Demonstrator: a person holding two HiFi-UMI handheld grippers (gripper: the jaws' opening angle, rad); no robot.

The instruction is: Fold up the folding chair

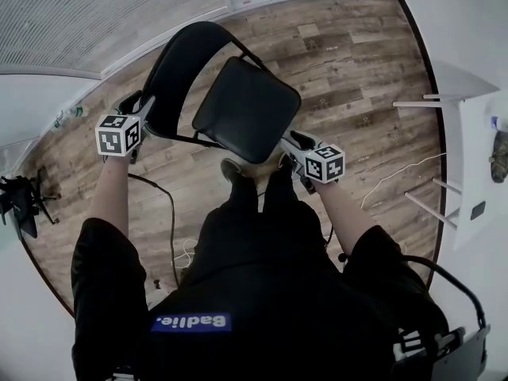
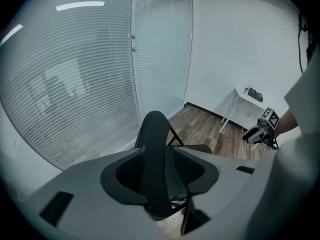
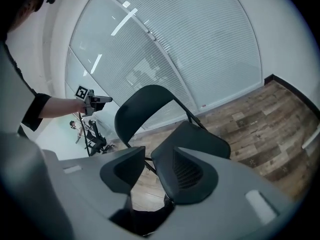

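**Item: folding chair (image 1: 230, 94).** Black, with a thin metal frame. It stood on the wooden floor (image 1: 357, 78) at upper centre of the head view, directly in front of the person's legs. It was not yet folded: the seat (image 1: 248, 109) stood clear of the backrest (image 1: 176, 66).

**Left gripper (image 1: 143, 105).** At centre left of the head view, at the backrest's left edge. In its own view the jaws stood apart. The backrest ran edge-on between them, with a gap on either side, so nothing was clamped.

**Right gripper (image 1: 290, 141).** At centre right of the head view, at the seat's lower right corner. Its own view showed the jaws parted around the seat's near edge. The seat lay close against the right-hand jaw, and floor was visible between the seat and the left-hand jaw. No firm grip could be seen.

**Surroundings.**
- Blinds (image 1: 95, 14) across the upper left.
- A white table (image 1: 476, 125) along the right edge.
- A dark cable (image 1: 171, 213) trailing on the floor at lower left.
- A black tripod (image 1: 20, 201) at the far left.
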